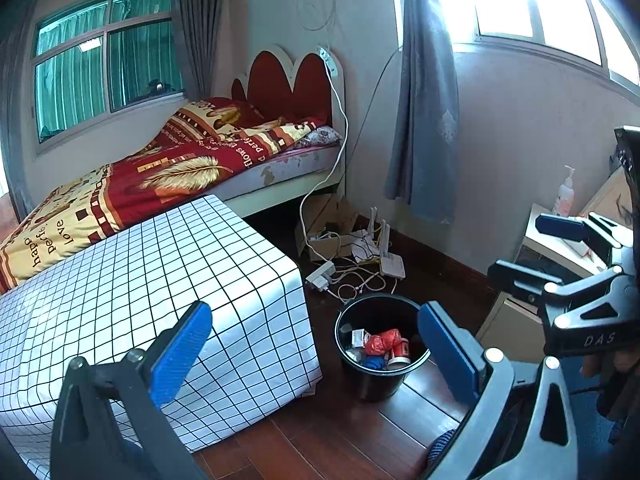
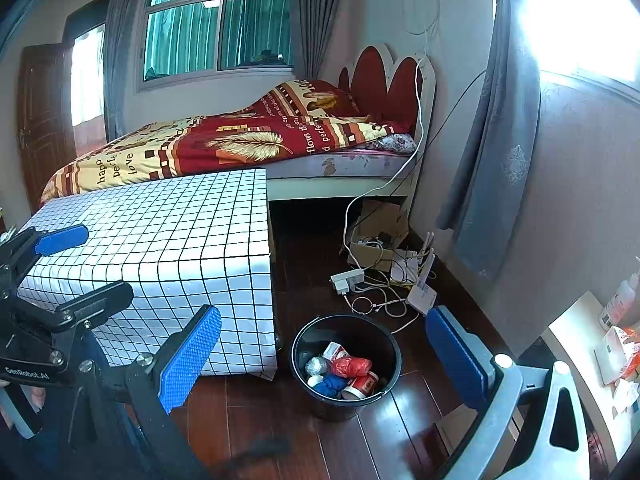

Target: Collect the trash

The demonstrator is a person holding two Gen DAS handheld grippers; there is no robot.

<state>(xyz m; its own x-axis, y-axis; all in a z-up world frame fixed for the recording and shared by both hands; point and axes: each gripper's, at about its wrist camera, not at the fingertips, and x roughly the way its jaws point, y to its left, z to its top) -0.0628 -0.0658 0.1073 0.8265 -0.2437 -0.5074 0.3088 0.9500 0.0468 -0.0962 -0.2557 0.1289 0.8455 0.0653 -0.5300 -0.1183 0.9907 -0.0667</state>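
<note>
While both grippers hang spread and empty above the wooden floor (image 2: 320, 448), task judged nearly or wholly complete. Left gripper (image 1: 316, 356): blue fingers (image 1: 180, 356) wide apart, nothing between them. Right gripper (image 2: 324, 360): fingers (image 2: 188, 356) likewise wide apart, nothing held. Black bin (image 1: 378, 380) standing upright on the floor, just beside the near corner of the checked tabletop (image 1: 140, 280), at about 3 o'clock from that corner in the left wrist view. Trash already lying inside the bin (image 2: 316, 404): red crumpled wrapper (image 2: 350, 366), red-and-white paper cup (image 2: 362, 386) on its side, blue wad (image 2: 330, 386), silvery ball (image 2: 317, 366), small carton (image 2: 334, 350). Tabletop (image 2: 160, 232) showing no loose litter on the visible cloth. No litter apparent on the floor around the bin. Cables and router (image 2: 422, 294) at 12 o'clock from the bin, by the bed (image 2: 240, 140): household gear, probably not trash. Packets (image 2: 618, 350) on the white shelf at 3 o'clock: unclear whether rubbish or belongings. Remaining work, if any, judged limited to that shelf or to areas out of view.
</note>
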